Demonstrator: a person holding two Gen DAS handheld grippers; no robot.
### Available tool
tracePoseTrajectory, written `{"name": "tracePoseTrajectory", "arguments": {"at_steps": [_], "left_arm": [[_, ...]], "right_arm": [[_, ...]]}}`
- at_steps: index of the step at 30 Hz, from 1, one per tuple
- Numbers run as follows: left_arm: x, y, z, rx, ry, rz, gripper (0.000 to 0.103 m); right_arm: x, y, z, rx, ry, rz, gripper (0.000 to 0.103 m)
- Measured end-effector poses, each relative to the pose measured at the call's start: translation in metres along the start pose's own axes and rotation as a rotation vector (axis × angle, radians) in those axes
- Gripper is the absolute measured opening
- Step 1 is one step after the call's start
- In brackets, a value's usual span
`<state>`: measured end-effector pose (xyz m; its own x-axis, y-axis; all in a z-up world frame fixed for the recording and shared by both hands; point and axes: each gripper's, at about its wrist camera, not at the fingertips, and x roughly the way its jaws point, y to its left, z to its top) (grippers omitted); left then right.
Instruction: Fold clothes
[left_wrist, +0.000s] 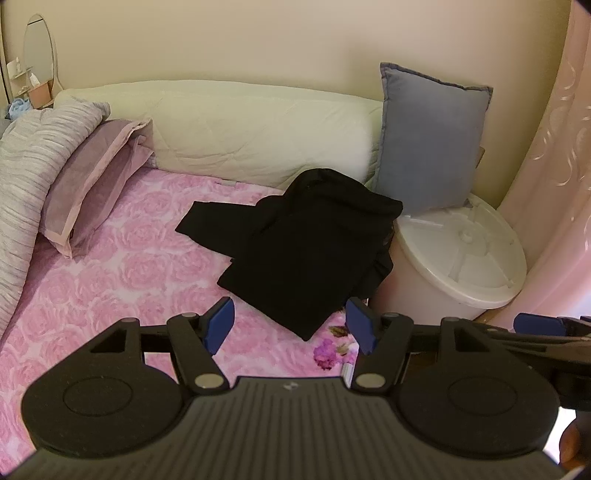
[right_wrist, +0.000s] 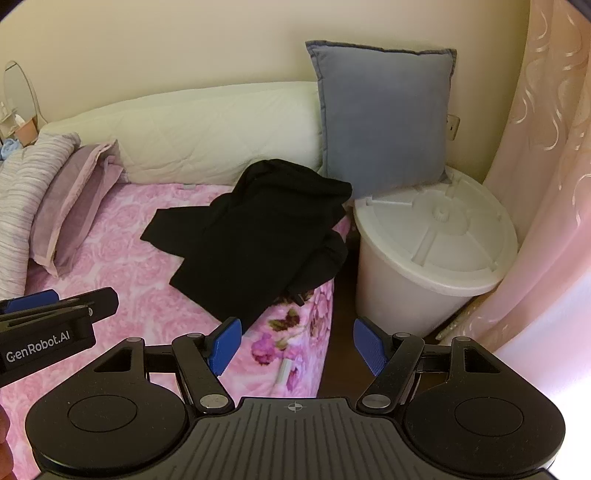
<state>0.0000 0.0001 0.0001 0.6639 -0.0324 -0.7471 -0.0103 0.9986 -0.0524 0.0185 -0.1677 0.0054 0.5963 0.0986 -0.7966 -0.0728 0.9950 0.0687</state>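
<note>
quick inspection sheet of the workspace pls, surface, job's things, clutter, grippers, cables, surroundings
surface: bed with a pink rose-patterned cover, mostly bare near the grippers.
job's things: one black garment, rumpled and partly folded over itself, lying at the bed's edge beside the white bin; one part sticks out flat away from the bin.
clutter: purple pillow, grey striped blanket, long cream bolster by the wall.
grippers: left gripper open, holding nothing; right gripper open, holding nothing; both short of the garment.
cables: nothing seen.
surroundings: white lidded bin beside the bed, blue cushion leaning on its lid, pink curtain, oval mirror in the far corner.
</note>
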Motion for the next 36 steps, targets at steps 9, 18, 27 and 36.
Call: {"name": "tracePoseTrajectory", "arguments": {"at_steps": [9, 18, 27, 36], "left_arm": [[0.000, 0.004, -0.003, 0.008, -0.006, 0.006, 0.063], [0.002, 0.012, -0.013, 0.009, -0.003, 0.001, 0.063], [0.004, 0.010, -0.009, 0.005, 0.009, 0.002, 0.063], [0.004, 0.007, -0.003, 0.002, 0.016, 0.003, 0.063]], "right_arm": [[0.000, -0.001, 0.001, 0.001, 0.002, 0.011, 0.071], [0.002, 0.000, 0.002, -0.003, 0.000, 0.006, 0.071], [0.003, 0.001, 0.001, -0.004, 0.002, 0.005, 0.071], [0.002, 0.000, 0.002, -0.009, 0.004, 0.005, 0.071]]}}
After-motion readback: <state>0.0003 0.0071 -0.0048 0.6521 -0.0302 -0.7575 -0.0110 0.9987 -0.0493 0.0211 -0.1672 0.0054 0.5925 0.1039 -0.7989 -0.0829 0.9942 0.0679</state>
